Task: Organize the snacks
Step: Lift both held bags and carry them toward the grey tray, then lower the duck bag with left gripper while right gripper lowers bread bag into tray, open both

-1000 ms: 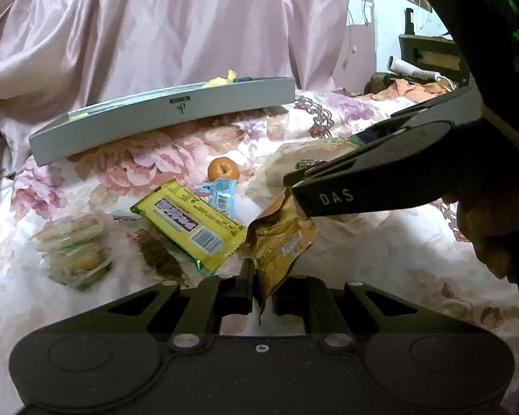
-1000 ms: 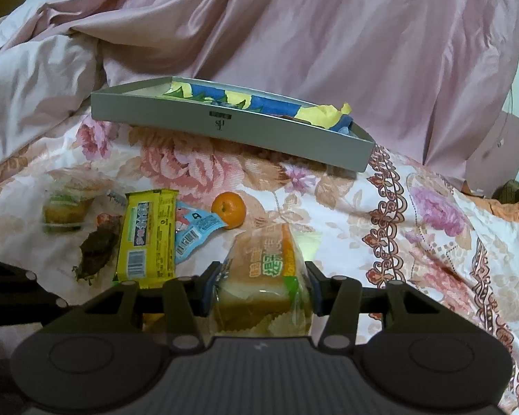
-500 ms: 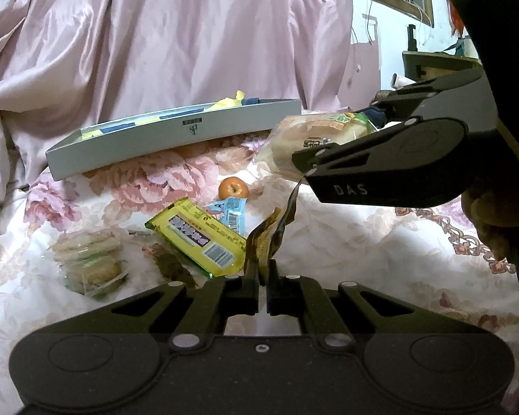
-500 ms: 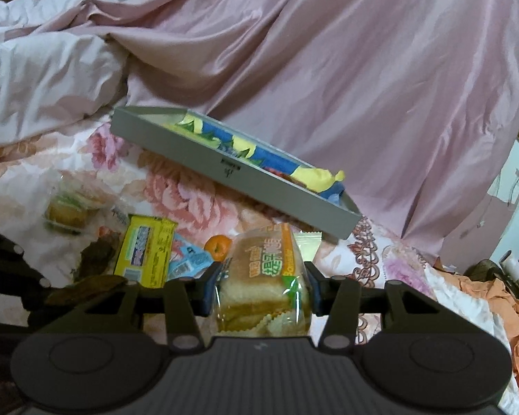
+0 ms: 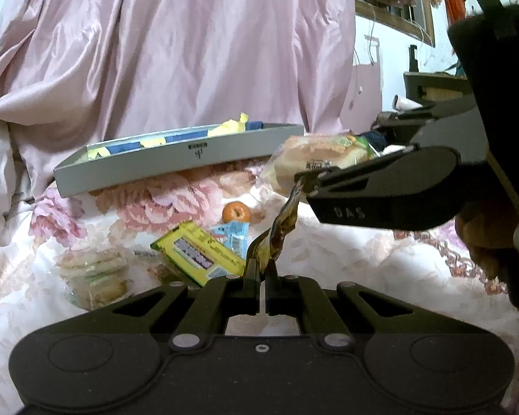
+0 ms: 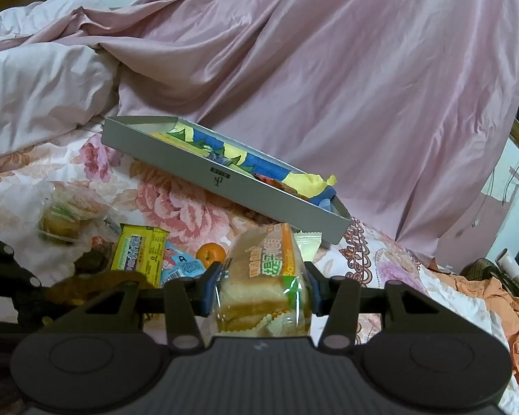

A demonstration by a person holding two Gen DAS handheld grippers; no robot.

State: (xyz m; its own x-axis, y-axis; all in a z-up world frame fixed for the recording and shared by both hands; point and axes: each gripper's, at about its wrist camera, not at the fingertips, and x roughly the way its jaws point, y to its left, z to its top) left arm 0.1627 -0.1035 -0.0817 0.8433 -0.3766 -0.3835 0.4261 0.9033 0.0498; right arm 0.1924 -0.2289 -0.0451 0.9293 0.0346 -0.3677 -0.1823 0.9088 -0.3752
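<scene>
Grey box [image 6: 221, 181] — crumpled wrappers [image 6: 304, 183] inside

You have two grippers, left [image 5: 262, 285] and right [image 6: 262, 285], each holding one packet: one brown pouch [image 5: 281, 228], one bread pack [image 6: 264, 283]. On the bedspread lie one orange [image 6: 210, 254], one yellow bar [image 6: 140, 254], one blue wrapper [image 6: 180, 265], one sandwich pack [image 6: 65, 216], and one grey tray [image 6: 225, 181].
</scene>
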